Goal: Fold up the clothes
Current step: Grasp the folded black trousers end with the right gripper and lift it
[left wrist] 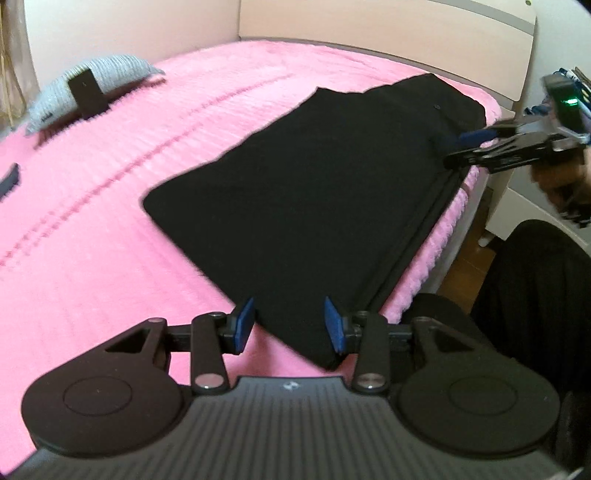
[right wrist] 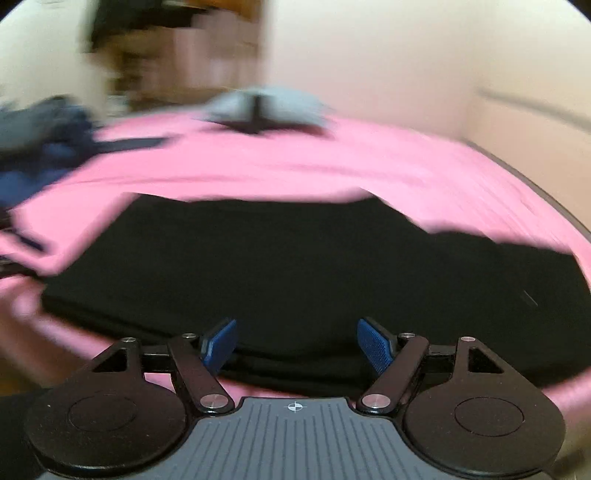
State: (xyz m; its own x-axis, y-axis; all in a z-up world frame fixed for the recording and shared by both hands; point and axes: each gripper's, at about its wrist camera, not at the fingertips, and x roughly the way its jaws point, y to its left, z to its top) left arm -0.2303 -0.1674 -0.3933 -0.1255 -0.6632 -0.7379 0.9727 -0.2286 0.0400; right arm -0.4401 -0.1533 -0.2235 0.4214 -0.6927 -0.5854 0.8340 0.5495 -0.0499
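Observation:
A black garment [left wrist: 314, 192] lies folded into a long flat strip on the pink bedspread [left wrist: 110, 221]. My left gripper [left wrist: 290, 325] is open, its blue pads either side of the garment's near corner. My right gripper [left wrist: 458, 147] shows in the left wrist view at the garment's right edge, near the far end. In the blurred right wrist view the garment [right wrist: 295, 273] fills the middle and my right gripper [right wrist: 297, 345] is open over its near long edge, holding nothing.
A grey knitted item [left wrist: 92, 85] lies at the far left of the bed, also in the right wrist view [right wrist: 266, 105]. Blue clothes [right wrist: 40, 147] lie at the bed's left side. A white headboard [left wrist: 369, 22] and the bed's right edge [left wrist: 465, 221] bound the bed.

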